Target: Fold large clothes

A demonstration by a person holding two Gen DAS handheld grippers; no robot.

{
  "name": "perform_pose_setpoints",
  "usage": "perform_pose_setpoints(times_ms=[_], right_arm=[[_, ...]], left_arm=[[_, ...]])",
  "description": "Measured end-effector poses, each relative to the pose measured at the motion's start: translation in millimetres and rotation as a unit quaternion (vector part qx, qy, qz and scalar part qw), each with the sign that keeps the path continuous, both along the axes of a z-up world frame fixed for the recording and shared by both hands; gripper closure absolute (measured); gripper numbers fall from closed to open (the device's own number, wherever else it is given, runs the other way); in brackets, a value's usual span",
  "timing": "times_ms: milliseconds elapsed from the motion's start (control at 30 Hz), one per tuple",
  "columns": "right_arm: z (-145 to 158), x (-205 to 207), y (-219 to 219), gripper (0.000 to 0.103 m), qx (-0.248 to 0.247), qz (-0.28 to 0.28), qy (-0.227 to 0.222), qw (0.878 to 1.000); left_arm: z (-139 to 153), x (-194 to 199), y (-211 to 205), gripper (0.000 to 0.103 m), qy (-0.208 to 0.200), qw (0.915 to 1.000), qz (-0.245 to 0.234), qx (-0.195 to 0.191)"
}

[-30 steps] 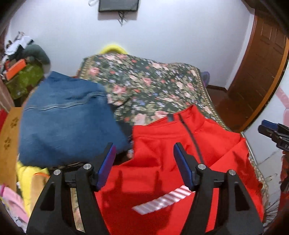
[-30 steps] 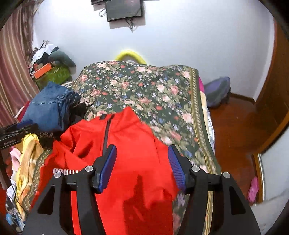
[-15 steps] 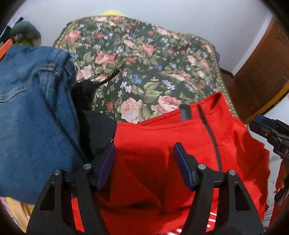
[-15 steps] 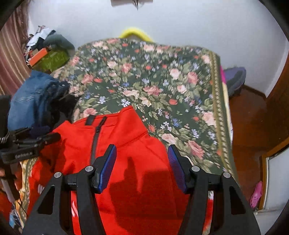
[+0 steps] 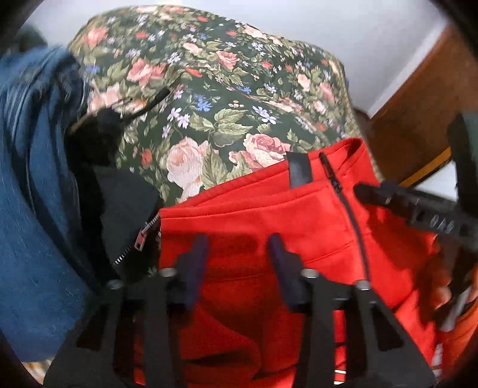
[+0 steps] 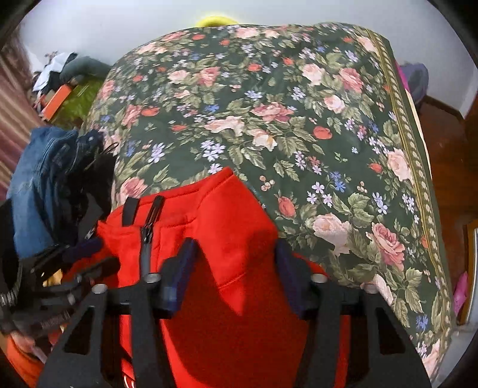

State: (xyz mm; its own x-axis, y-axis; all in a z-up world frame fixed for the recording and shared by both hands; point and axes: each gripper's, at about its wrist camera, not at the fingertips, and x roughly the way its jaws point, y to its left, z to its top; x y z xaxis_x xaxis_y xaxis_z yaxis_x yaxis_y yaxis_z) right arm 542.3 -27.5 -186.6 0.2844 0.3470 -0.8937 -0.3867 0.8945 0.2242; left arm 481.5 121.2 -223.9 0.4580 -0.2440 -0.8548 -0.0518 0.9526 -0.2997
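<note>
- I see a red jacket lying on the near part of the bed. The bed has a dark green cover with pink roses.
- The jacket's collar points to the far end of the bed. Its black zip runs from the collar back toward me. So the jacket's long way goes from near to far.
- My left hand-held gripper is over the left part of the jacket. Its jaws are closing. Red cloth sits between them, but I do not see the pads pressing it yet.
- My right hand-held gripper is over the right part of the jacket, just near of the collar. Its jaws are closing too. Red cloth humps up between them, and the pads look a bit apart from it.
- In the left view, the other gripper pokes in from the right, beside the zip.
- To the left of the jacket lies a black garment with a silver zip. It touches the jacket's left edge, just beside my left gripper.
- Further left is a pile of blue jeans. It takes up the left side of the bed.
- The far and right parts of the bed cover are bare.
- Past the bed I see a white wall and something yellow peeking over the far edge.
- On the far left is a messy heap of stuff. On the right is a brown wood floor.
</note>
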Motion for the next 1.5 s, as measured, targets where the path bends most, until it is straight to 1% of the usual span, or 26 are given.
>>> perform_pose_setpoints(times_ms=[33,67,100,133,233,333,433,533,567,633,700,733,800,833,933,1000,1067,1133,1233,1267,1300,1333,1367,1400,1433,1500], right_arm=[[2.8,-4.8,1.9,0.08,-0.007,0.007,-0.009,1.0],[6.6,-9.6,3.1,0.084,-0.009,0.012,-0.015,1.0],[8.6,-10.7,3.5,0.092,-0.008,0.014,-0.017,1.0],[16.4,-17.3,3.1,0.093,-0.005,0.014,-0.026,1.0],[41.9,-33.0,-1.0,0.094,0.011,0.016,-0.055,0.998],[81.3,-59.2,-9.7,0.094,0.039,0.022,-0.083,0.996],[113.9,-91.8,-17.0,0.094,0.046,0.034,-0.116,0.992],[133.0,-129.6,-21.0,0.094,0.039,0.055,-0.142,0.988],[134.3,-137.2,-22.5,0.094,0.038,0.06,-0.145,0.987],[136.9,-167.1,-25.7,0.094,0.032,0.073,-0.153,0.985],[134.1,-187.5,-29.7,0.094,0.028,0.081,-0.154,0.984],[129.7,-202.8,-30.8,0.094,0.019,0.084,-0.157,0.984],[119.5,-218.2,-33.6,0.094,0.004,0.091,-0.157,0.983],[110.1,-228.8,-34.4,0.094,-0.008,0.093,-0.155,0.983],[86.1,-243.7,-41.8,0.094,-0.023,0.087,-0.136,0.987],[69.6,-247.9,-47.5,0.094,-0.03,0.078,-0.123,0.989],[55.1,-251.8,-54.8,0.093,-0.027,0.062,-0.107,0.992],[44.4,-251.4,-63.9,0.088,-0.011,0.047,-0.092,0.995],[49.1,-255.6,-72.4,0.085,0.016,0.042,-0.09,0.995],[51.3,-255.7,-73.3,0.084,0.018,0.045,-0.084,0.995],[55.8,-254.3,-74.1,0.08,0.018,0.045,-0.078,0.996],[59.6,-255.7,-73.8,0.079,0.016,0.044,-0.076,0.996],[61.9,-258.1,-73.1,0.079,0.014,0.045,-0.077,0.996],[68.3,-258.2,-71.9,0.078,0.012,0.047,-0.081,0.996],[72.5,-260.0,-71.1,0.078,0.009,0.048,-0.086,0.995],[78.0,-265.2,-69.4,0.078,0.007,0.05,-0.099,0.994]], left_arm=[[2.1,-2.1,2.6,0.094,-0.001,1.0,0.006,-0.004],[4.8,-3.1,3.6,0.103,-0.001,0.9999,0.01,-0.002],[8.3,-4.7,6.3,0.103,0.0,0.9999,0.014,-0.006],[14.0,-8.1,10.0,0.103,-0.004,0.9997,0.021,-0.015],[44.1,-23.2,13.8,0.103,-0.038,0.9986,0.028,-0.022],[82.4,-45.2,7.4,0.103,-0.078,0.9967,0.013,-0.017],[120.7,-78.3,-4.1,0.103,-0.119,0.9928,-0.008,0.001],[148.9,-113.4,-12.3,0.103,-0.156,0.9873,-0.026,0.012],[154.5,-123.3,-14.6,0.103,-0.163,0.986,-0.031,0.012],[162.9,-150.9,-17.3,0.103,-0.174,0.9837,-0.041,0.014],[162.4,-171.8,-19.3,0.103,-0.176,0.9831,-0.048,0.021],[159.1,-183.7,-20.5,0.103,-0.172,0.9835,-0.051,0.027],[149.2,-199.8,-20.8,0.103,-0.16,0.985,-0.055,0.037],[141.9,-208.7,-21.7,0.103,-0.151,0.9858,-0.054,0.048],[117.0,-229.6,-24.5,0.102,-0.128,0.9866,-0.044,0.092],[98.5,-239.1,-24.2,0.102,-0.105,0.9891,-0.045,0.093],[76.9,-250.1,-24.3,0.102,-0.076,0.9929,-0.045,0.08],[62.0,-256.4,-24.3,0.101,-0.056,0.9948,-0.044,0.073],[49.7,-261.7,-28.6,0.1,-0.038,0.9953,-0.045,0.077],[49.4,-262.7,-30.6,0.097,-0.037,0.9949,-0.047,0.081],[50.7,-262.7,-31.9,0.092,-0.039,0.9946,-0.049,0.083],[54.8,-261.6,-33.6,0.082,-0.044,0.9941,-0.049,0.087],[60.5,-260.0,-34.6,0.076,-0.052,0.9935,-0.047,0.09],[64.2,-258.8,-35.0,0.063,-0.059,0.9932,-0.044,0.09],[71.0,-256.7,-34.6,0.054,-0.072,0.9928,-0.039,0.088],[80.3,-251.7,-32.8,0.051,-0.09,0.9923,-0.029,0.08]])
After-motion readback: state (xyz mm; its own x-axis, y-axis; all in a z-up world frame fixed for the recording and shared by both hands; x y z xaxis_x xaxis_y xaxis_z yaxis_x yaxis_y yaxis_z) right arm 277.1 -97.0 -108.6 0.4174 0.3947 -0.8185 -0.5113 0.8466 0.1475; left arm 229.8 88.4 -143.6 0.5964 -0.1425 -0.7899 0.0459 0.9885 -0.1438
